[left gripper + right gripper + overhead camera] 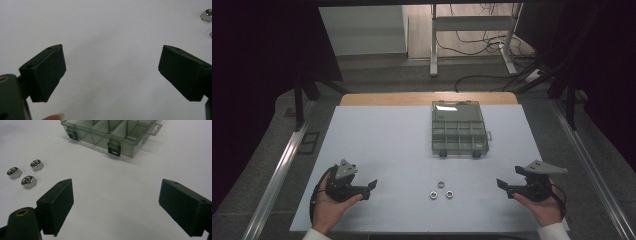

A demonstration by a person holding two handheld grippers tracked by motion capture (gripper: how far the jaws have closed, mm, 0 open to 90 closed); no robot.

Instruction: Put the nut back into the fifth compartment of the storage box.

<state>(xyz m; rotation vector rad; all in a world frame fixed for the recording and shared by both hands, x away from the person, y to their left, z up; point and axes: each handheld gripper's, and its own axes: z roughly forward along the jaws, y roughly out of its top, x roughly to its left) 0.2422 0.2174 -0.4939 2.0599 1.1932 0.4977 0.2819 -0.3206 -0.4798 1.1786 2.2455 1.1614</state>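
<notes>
White table sheet (382, 150) is lying flat over a wooden top (362, 99), taking up most of the high view. Clear compartment box (458, 129) is sitting on the far half of the sheet, right of centre, lid shut, two dark latches facing the person; in the right gripper view the same box (110, 132) is showing its dividers and latches at the top. Left gripper (371, 189) is resting low at the near left edge, held in a hand (328, 205), jaws standing wide apart and gripping nothing; its own view is showing bare sheet between the two pads (45, 72). Right gripper (503, 188) is hovering at the near right edge, jaws likewise spread wide and empty. Three steel hex nuts (441, 190) are lying in a tight cluster between the two grippers, near the box's front, well apart from either gripper, also visible at left in the right gripper view (22, 173).
</notes>
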